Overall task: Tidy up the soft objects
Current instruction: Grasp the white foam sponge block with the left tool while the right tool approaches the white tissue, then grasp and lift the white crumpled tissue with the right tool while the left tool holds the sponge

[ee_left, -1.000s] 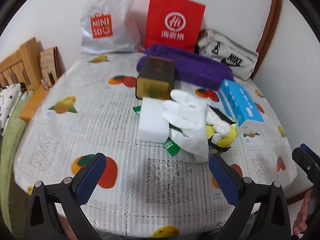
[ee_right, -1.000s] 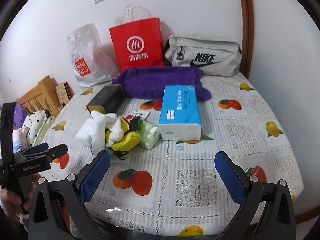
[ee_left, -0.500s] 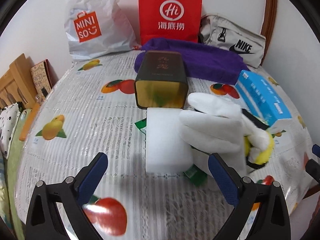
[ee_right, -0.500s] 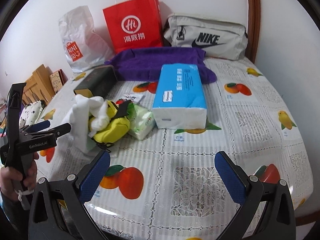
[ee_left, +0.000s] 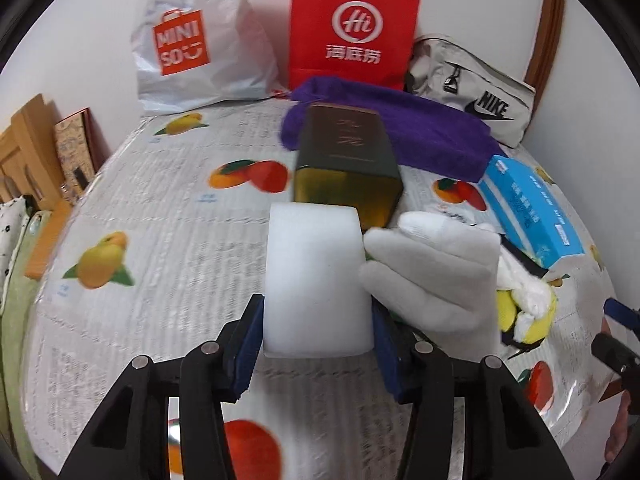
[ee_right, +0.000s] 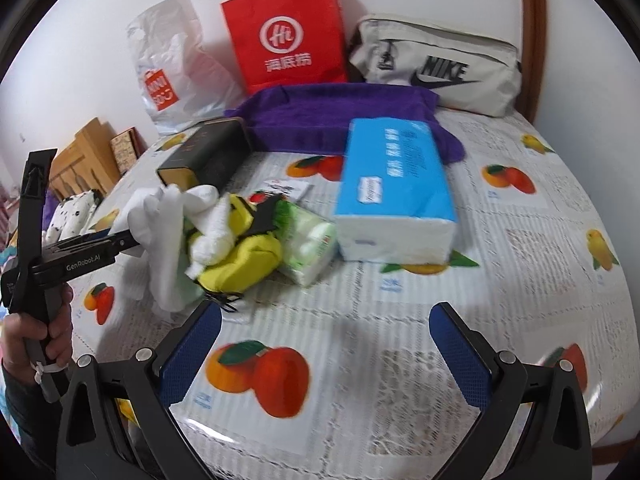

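Observation:
A white foam block [ee_left: 316,280] lies on the fruit-print tablecloth [ee_left: 168,240]. My left gripper [ee_left: 318,344] has its jaws closing, and both blue pads press the block's near sides. A white glove [ee_left: 436,280] lies against the block's right side, over a yellow pouch [ee_left: 532,320]. In the right wrist view the glove [ee_right: 160,240], yellow pouch [ee_right: 240,260] and a green tissue pack [ee_right: 310,244] form one pile. My right gripper [ee_right: 324,340] hangs open above the bare cloth in front of that pile, with nothing between its fingers.
A dark tin box [ee_left: 348,160] stands just behind the block. A blue tissue pack [ee_right: 394,184] and a purple towel [ee_right: 336,112] lie further back. A red paper bag [ee_right: 284,32], a white plastic bag [ee_right: 168,76] and a grey Nike bag [ee_right: 436,68] lean on the wall.
My left gripper moved forward and down to the white block, and its wide jaws closed onto the block's sides. The right gripper moved down and closer to the pile, still open.

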The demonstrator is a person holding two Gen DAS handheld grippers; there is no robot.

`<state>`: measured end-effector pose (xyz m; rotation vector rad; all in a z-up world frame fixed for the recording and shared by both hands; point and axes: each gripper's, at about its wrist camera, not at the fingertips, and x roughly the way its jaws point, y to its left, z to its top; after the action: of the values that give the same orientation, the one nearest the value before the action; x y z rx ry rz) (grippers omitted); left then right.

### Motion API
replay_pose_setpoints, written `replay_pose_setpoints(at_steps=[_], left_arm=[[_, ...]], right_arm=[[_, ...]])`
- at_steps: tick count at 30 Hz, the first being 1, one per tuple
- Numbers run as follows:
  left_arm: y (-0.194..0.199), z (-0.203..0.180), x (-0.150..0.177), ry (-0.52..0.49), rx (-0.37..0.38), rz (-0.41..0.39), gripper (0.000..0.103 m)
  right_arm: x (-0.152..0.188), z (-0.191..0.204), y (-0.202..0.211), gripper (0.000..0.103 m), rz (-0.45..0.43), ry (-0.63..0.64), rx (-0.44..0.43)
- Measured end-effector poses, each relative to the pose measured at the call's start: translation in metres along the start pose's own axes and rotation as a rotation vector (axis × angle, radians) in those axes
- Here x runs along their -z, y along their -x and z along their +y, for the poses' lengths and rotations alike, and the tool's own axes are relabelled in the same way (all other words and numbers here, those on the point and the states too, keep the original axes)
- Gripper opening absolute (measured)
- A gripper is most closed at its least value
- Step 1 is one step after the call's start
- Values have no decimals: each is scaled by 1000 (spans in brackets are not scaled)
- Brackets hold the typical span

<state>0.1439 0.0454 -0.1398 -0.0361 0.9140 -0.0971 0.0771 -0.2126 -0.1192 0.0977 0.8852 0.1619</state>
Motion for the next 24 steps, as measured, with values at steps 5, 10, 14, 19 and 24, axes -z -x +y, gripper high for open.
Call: replay_pose_setpoints(at_steps=[5, 10, 14, 19, 24], left_arm=[[-2, 23, 6, 40, -75, 25, 49], [-12, 42, 15, 90, -74, 47, 49], [-12, 46, 15, 114, -51, 45, 49], [-15, 41, 15, 103, -43, 48, 50], [-19, 32, 17, 59, -81, 52, 50]], right_arm=[[-12, 22, -8, 103, -15, 62, -37], [-24, 44, -23, 101, -24, 123, -63], [-32, 56, -36, 88, -19, 170, -72], [-32, 63, -53, 68, 22, 189, -101], [-26, 72, -56, 49, -5, 272, -33]])
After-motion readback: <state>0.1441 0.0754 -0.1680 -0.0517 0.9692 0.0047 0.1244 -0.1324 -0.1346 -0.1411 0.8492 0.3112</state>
